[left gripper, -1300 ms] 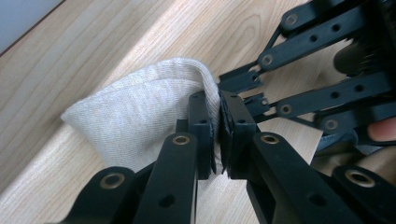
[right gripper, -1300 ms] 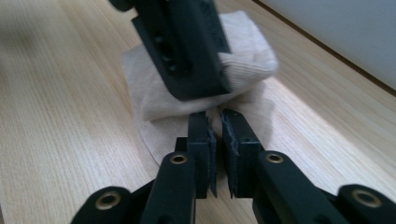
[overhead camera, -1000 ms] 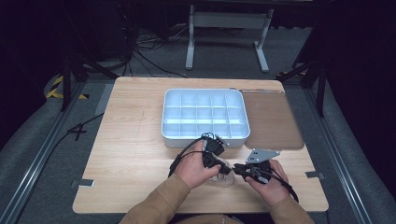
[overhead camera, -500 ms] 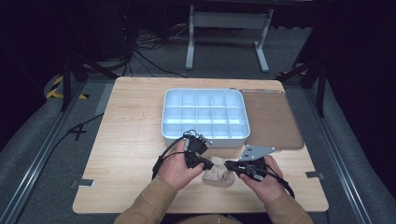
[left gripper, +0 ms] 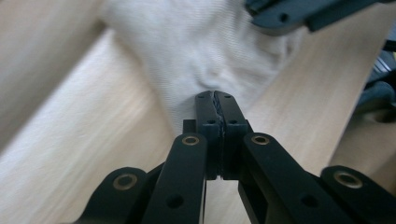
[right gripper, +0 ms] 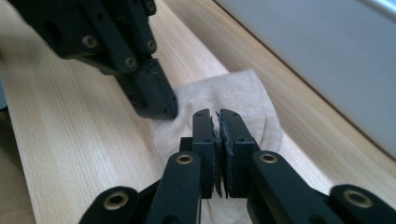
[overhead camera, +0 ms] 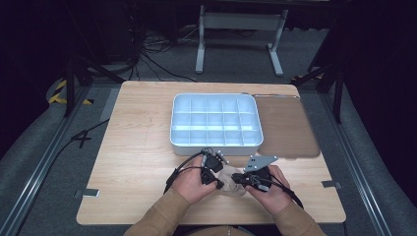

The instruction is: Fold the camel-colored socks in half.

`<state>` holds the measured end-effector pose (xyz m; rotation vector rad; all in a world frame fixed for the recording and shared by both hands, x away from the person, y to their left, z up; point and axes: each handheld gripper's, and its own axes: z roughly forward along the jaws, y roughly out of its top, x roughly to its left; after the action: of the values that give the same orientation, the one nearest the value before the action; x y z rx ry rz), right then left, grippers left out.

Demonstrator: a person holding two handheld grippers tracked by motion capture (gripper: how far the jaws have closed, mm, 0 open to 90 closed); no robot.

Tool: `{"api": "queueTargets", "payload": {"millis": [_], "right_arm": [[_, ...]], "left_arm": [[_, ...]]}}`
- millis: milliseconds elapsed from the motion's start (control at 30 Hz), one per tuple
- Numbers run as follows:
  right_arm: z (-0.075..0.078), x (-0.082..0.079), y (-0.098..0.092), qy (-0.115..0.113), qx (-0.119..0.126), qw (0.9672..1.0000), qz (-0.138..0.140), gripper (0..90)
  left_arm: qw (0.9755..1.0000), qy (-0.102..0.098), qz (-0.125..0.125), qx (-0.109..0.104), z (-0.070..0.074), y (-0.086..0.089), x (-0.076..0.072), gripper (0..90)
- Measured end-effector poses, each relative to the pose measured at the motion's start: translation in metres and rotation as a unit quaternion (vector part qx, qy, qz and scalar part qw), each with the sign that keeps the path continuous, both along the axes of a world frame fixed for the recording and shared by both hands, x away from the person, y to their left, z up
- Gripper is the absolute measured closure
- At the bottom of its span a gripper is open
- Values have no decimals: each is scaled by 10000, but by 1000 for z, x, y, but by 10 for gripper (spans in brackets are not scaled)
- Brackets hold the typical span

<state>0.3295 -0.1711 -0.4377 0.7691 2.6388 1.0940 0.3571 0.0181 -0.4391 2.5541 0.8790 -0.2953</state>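
Pinching a small beige cloth (overhead camera: 231,183) from both ends, near the front edge of the counter (overhead camera: 137,162), just in front of the white divided tray (overhead camera: 215,123).

Left gripper (left gripper: 215,100): fingers have just been closing and are now clenched on a fold of the cloth's edge.

Right gripper (right gripper: 215,119): fingers nearly together, fabric caught between the pads, jaws eased a touch.

Step looks like securing a two-point hold. Next likely calls for lifting or spreading evenly so neither pinch slips.
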Motion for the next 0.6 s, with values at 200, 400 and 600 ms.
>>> {"api": "queueTargets", "payload": {"millis": [200, 400, 600], "right_arm": [[-4, -2, -7, 115, -82, 9998, -108, 831], [-12, -4, -11, 227, -306, 9992, -156, 824], [-19, -6, -11, 224, -362, 9991, -89, 836]], "left_arm": [[9993, 258, -261, 32, -8, -10, -1, 899], [9977, 319, -293, -520, 6, -11, -1, 884], [9949, -342, 11, -952, 16, -12, 4, 871]]}}
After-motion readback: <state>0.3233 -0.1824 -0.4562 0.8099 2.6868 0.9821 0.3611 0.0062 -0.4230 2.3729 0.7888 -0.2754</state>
